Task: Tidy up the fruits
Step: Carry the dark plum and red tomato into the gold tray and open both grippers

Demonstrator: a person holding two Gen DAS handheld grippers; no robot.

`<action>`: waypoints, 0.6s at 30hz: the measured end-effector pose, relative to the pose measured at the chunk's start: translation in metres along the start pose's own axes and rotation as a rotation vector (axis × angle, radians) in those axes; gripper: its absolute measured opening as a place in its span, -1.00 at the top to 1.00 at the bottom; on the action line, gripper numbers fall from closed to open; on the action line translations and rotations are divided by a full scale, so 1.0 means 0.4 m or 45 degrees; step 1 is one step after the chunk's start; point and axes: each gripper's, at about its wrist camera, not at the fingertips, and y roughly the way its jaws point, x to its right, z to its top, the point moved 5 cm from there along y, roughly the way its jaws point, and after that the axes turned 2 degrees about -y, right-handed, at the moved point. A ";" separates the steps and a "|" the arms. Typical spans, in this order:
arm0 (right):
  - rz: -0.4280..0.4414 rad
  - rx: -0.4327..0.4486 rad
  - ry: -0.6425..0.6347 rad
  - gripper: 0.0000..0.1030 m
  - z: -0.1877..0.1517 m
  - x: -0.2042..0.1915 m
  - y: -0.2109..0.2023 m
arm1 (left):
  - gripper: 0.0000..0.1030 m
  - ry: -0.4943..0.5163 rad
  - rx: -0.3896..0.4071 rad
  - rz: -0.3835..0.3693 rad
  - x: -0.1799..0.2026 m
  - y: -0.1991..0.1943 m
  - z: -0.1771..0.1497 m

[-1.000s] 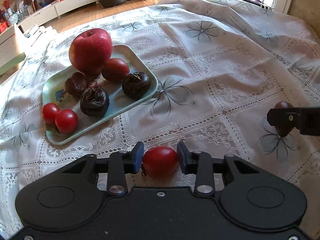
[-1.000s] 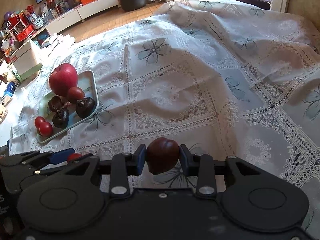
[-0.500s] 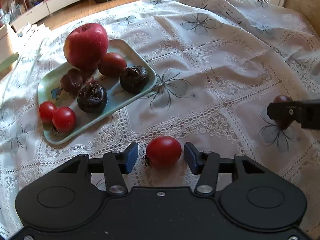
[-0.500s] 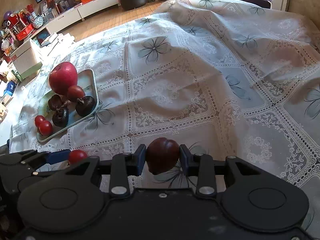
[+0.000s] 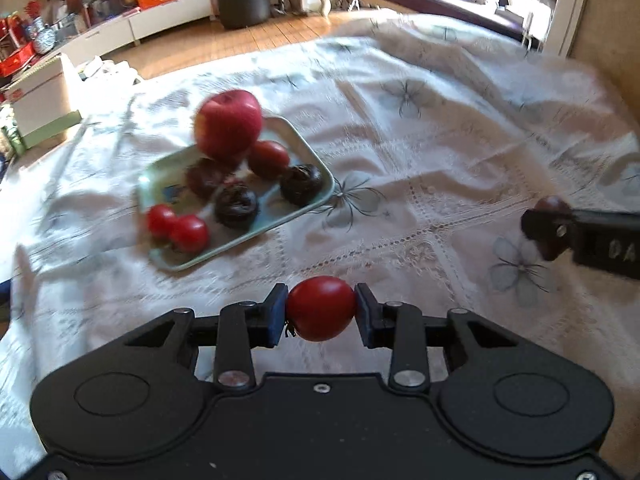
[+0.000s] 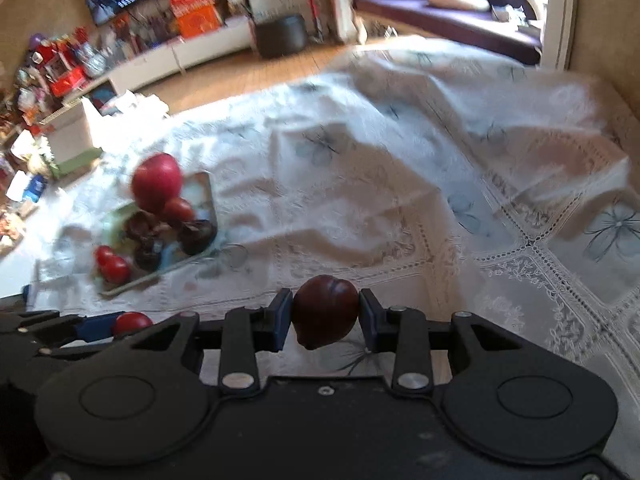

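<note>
Half a second ago the left gripper point(image 5: 320, 309) stood open around the red tomato point(image 5: 320, 308) on the cloth; now its two pads press the tomato's sides and the fruit looks lifted clear of the white lace tablecloth point(image 5: 420, 152). Both views have also swung up and blurred, so both tools seem to be on the move.

On the far left of the table sits the pale green tray point(image 5: 316, 168), already holding a big red apple point(image 5: 228, 124), a darker red fruit beside it, three dark, wrinkled round fruits, and two small tomatoes point(image 5: 178, 227) at its near left end. The tray is well apart from both grippers.

To the right, the right gripper point(image 6: 325, 312) is closed on a dark reddish-brown plum point(image 6: 325, 310), held above the cloth as it was earlier; from the left camera the same plum shows at the right edge, pinched in the black fingers.

With a fruit secured in each tool, the picking step looks done. My judgement is that the carry to the tray comes next, and free space there is mostly along the near right side, so the drops need care not to knock the piled fruit.
</note>
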 end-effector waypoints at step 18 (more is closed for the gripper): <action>0.287 0.031 -0.147 0.29 -0.215 -0.219 -0.256 | 0.14 -0.269 0.058 0.163 -0.147 -0.178 -0.234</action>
